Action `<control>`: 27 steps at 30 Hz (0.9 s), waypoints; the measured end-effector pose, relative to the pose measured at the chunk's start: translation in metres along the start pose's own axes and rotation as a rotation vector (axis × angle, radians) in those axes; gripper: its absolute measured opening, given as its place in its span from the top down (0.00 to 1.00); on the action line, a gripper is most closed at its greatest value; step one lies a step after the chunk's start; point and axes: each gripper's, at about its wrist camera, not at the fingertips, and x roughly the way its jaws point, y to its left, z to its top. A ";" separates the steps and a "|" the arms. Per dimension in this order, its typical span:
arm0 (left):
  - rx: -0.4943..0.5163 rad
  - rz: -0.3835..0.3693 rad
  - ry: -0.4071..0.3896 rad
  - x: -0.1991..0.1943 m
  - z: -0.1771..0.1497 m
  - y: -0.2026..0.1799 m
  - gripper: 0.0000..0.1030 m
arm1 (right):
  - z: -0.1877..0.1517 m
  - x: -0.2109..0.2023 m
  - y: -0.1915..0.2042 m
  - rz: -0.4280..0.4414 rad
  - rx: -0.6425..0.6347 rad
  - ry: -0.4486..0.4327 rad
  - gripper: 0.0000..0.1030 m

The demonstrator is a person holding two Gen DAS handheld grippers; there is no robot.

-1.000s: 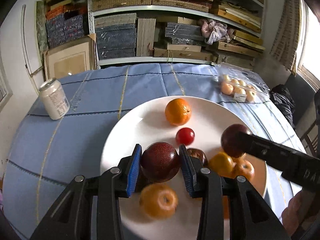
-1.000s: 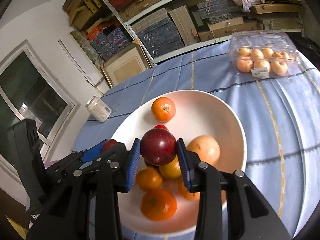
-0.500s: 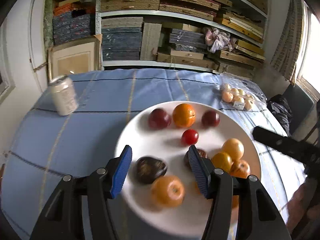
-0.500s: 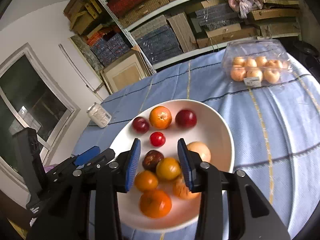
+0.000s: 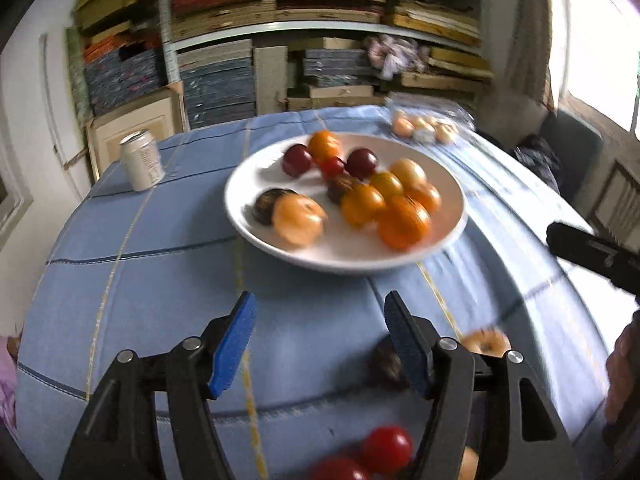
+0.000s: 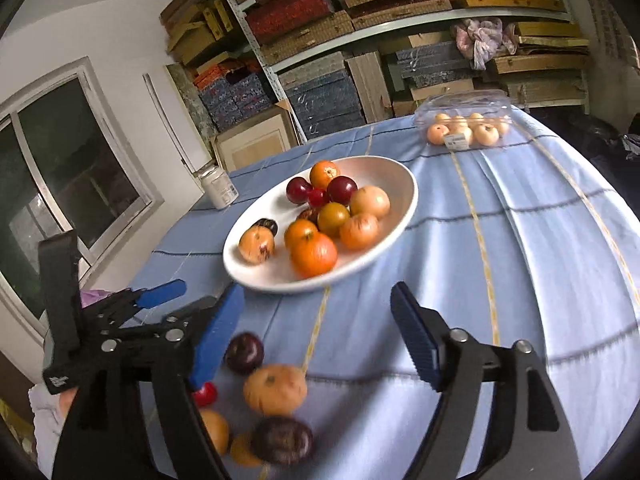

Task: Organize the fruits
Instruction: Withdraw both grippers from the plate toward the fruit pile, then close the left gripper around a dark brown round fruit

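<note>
A white plate [image 5: 360, 250] [image 6: 406, 200] holds oranges, two dark red plums [image 5: 297, 161] [image 6: 342, 190] and a small red tomato at its far side. My left gripper [image 5: 320, 340] hangs over bare blue cloth in front of the plate, jaws opening with nothing between them. Loose fruit lies near it: a dark plum [image 5: 385, 364], a pale apple [image 5: 486, 342] and red tomatoes [image 5: 386, 448]. My right gripper [image 6: 316, 336] is also opening, its pads touching nothing. A dark plum [image 6: 244, 352] lies beside its left finger, with an orange fruit [image 6: 275, 390] and another plum [image 6: 282, 440] close by.
A drink can [image 5: 142, 166] [image 6: 218, 188] stands on the table's far left. A clear plastic box of pale fruit [image 6: 464, 124] sits at the back right. Shelves of stacked boxes fill the far wall, a window the left. A hand [image 5: 624, 360] shows at the right edge.
Both grippers let go of their dark plums onto the plate, then pulled back to the near side of the table while their jaws spread. Loose fruit on the cloth has come into view.
</note>
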 end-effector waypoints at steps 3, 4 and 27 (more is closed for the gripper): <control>0.039 -0.006 0.007 0.001 -0.008 -0.008 0.34 | -0.006 -0.008 -0.008 0.003 0.029 -0.006 0.23; 0.046 -0.010 0.013 0.002 -0.010 -0.010 0.34 | -0.006 -0.009 -0.011 0.004 0.044 -0.006 0.23; 0.136 0.042 0.088 0.031 -0.023 -0.016 0.28 | -0.001 -0.011 -0.010 0.017 0.063 0.010 0.20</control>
